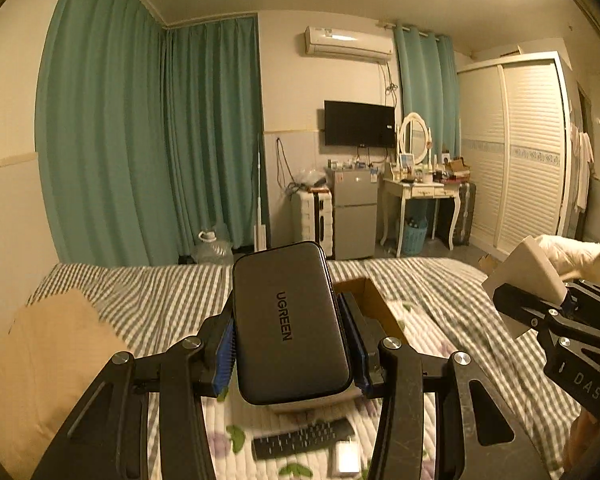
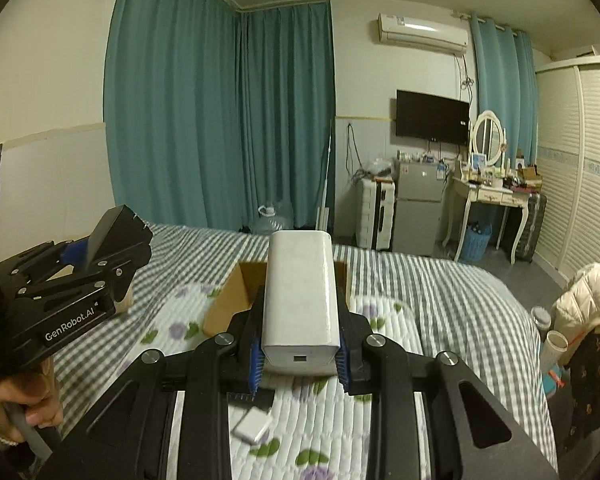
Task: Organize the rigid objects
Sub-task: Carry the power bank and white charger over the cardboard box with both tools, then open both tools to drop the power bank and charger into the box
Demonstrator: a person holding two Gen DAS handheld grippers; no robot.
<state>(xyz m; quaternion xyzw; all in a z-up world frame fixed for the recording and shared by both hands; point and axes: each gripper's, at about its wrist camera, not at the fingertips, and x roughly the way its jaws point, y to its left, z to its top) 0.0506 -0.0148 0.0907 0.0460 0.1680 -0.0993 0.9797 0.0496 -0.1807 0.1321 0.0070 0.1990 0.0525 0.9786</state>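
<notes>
My left gripper (image 1: 290, 350) is shut on a dark grey UGREEN hard case (image 1: 288, 324), held above the bed with its blue pads pressing both long sides. My right gripper (image 2: 300, 354) is shut on a white rectangular power bank (image 2: 300, 300), also lifted over the bed. In the left wrist view the right gripper (image 1: 556, 312) shows at the right edge with the white block in it. The left gripper (image 2: 88, 256) appears at the left of the right wrist view. An open cardboard box (image 2: 236, 300) lies on the bed behind both held things.
On the flowered quilt below lie a black remote (image 1: 300, 438) and a small white charger (image 2: 254, 424). A tan pillow (image 1: 40, 364) sits at the left. A hand (image 2: 24, 408) grips the left handle. Beyond the bed stand a fridge (image 1: 354, 216), dresser and wardrobe.
</notes>
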